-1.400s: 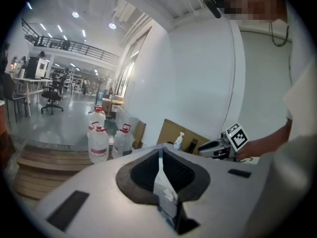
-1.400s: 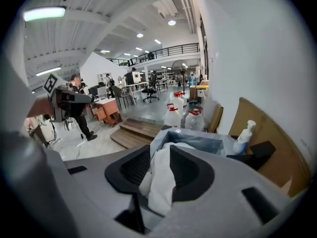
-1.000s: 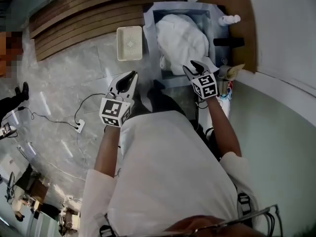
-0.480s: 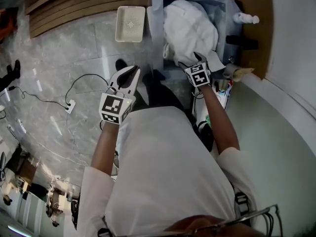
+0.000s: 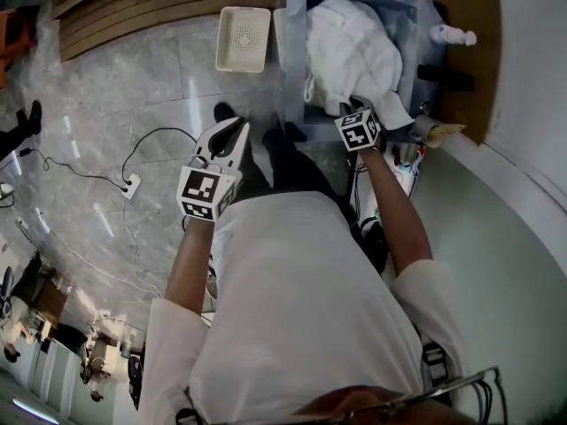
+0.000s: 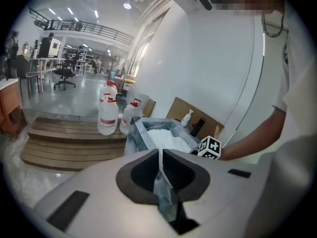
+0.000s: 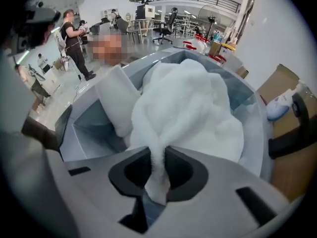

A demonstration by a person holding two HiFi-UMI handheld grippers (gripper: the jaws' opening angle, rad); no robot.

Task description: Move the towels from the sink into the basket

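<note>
A heap of white towels (image 5: 350,47) fills the grey sink (image 5: 412,25). My right gripper (image 5: 351,111) reaches over the sink's near rim, and its jaws are closing with a fold of the top towel (image 7: 188,103) pinched between the pads (image 7: 157,155). The white perforated basket (image 5: 244,38) stands on the floor left of the sink. My left gripper (image 5: 236,129) hangs above the floor, short of the basket, its jaws shut with nothing in them (image 6: 159,152). The left gripper view shows the sink (image 6: 141,133) with the towels (image 6: 168,140) ahead.
A white soap bottle (image 5: 452,35) and a black faucet (image 5: 443,76) sit on the brown counter right of the sink. Wooden slats (image 5: 159,7) lie beyond the basket. A power strip (image 5: 130,184) with cable lies on the marble floor. Water bottles (image 6: 107,115) stand beside the sink.
My right gripper has moved forward over the sink rim onto the towel heap and closed on a fold of towel. The left gripper has hardly moved.
</note>
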